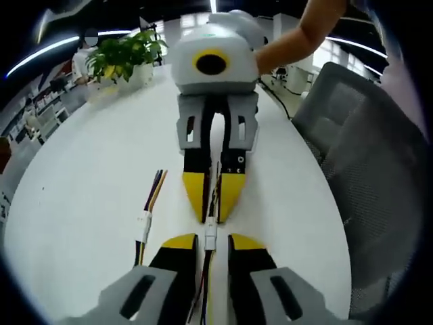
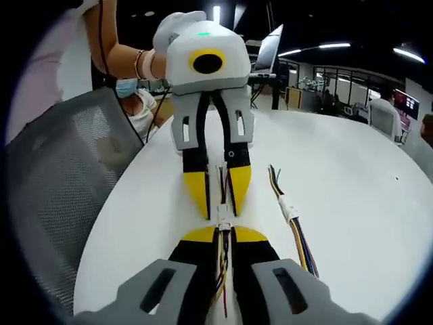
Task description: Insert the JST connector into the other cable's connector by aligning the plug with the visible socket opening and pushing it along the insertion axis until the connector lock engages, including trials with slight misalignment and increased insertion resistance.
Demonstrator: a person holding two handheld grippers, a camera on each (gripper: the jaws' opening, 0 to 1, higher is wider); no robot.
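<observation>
Facing tip to tip, each gripper pinches its cable beside the small white connectors [image 1: 210,234], seemingly already mated.

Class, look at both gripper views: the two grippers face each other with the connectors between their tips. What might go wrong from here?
1. The white connectors sit between the left gripper and right gripper; a slightly tilted push could jam them rather than lock.
2. Both grippers pinch thin wires, so the grip may slip under resistance.
3. A spare joined cable lies beside them and might get nudged.

facing views, close, sharing table [image 1: 88,196]
</observation>
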